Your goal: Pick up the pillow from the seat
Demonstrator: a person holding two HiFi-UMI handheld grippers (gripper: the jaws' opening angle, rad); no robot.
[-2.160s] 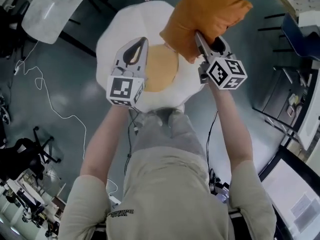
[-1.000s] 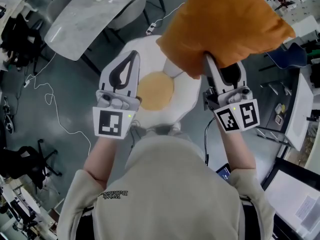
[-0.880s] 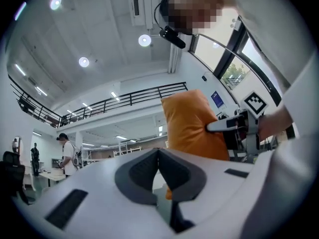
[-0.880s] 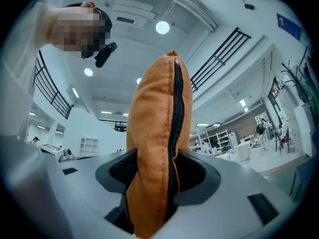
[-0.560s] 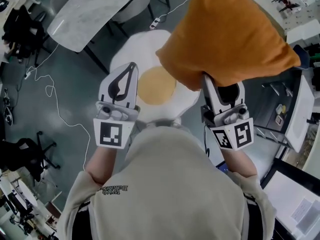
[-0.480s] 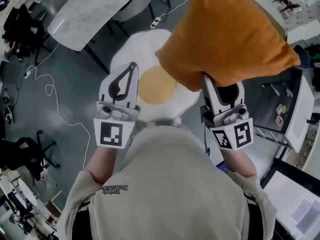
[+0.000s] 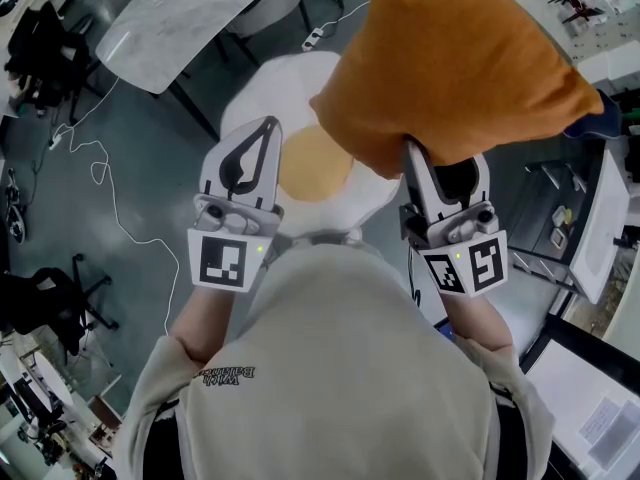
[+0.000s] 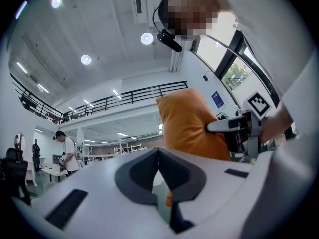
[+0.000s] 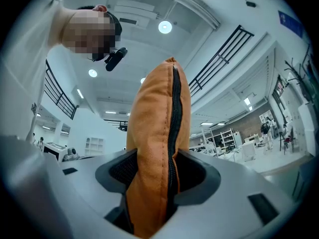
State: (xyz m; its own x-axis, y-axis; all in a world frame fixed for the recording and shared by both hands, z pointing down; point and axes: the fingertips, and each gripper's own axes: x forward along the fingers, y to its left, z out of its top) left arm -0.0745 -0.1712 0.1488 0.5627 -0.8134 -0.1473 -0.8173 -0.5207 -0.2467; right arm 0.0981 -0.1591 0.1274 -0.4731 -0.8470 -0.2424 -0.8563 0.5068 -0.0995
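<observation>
An orange pillow (image 7: pixel 460 63) hangs in the air, high above the seat and close to the head camera. My right gripper (image 7: pixel 440 173) is shut on its lower corner. In the right gripper view the pillow's zippered edge (image 9: pixel 160 133) stands pinched between the two jaws. The seat (image 7: pixel 285 78) is a round white stool with a yellow centre, down on the floor in front of the person. My left gripper (image 7: pixel 268 128) hovers over the seat's left side, jaws together and empty. From the left gripper view the pillow (image 8: pixel 187 126) shows to the right, apart from those jaws.
A marble-topped table (image 7: pixel 185 13) stands beyond the seat at the upper left. Cables (image 7: pixel 100 193) trail over the grey floor at left, near a black office chair (image 7: pixel 45 313). Desks and a blue chair (image 7: pixel 600 118) line the right side. A person (image 8: pixel 65 151) stands far off.
The right gripper has raised the pillow from just above the seat to well over it, nearer the camera. Both grippers drew back toward the body. Almost nothing moved in the last half second.
</observation>
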